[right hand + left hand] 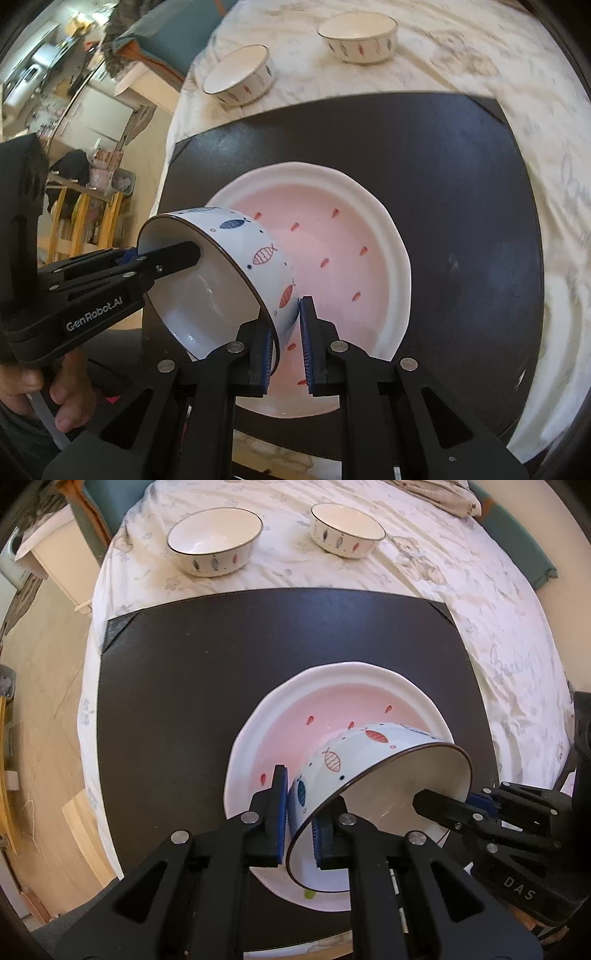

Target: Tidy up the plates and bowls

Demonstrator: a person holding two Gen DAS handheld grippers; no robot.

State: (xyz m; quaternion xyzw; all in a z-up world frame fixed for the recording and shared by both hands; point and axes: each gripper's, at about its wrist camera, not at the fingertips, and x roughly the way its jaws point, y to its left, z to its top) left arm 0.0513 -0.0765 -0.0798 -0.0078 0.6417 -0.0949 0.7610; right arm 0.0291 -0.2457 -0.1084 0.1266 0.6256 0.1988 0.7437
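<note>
Fish bowl (369, 771): tipped on its side over the pink plate (280, 716), mid-mat, probably to seat it there.
Left gripper (301, 812): pinching the bowl's wall.
Right gripper (286, 332): fingers straddle the opposite wall, steadying; grip unclear.
Spare bowls (214, 541): tabletop's far edge.

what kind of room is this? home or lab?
Probably a home dining area: a round table under a floral tablecloth, patterned ceramic bowls on it, and household clutter with wooden furniture beyond the table.

Warm, soft indoor light fills both fisheye views; edges bow and vignette black, motion blur smears the tablecloth (480, 55) toward one o'clock, shadows faint.
</note>
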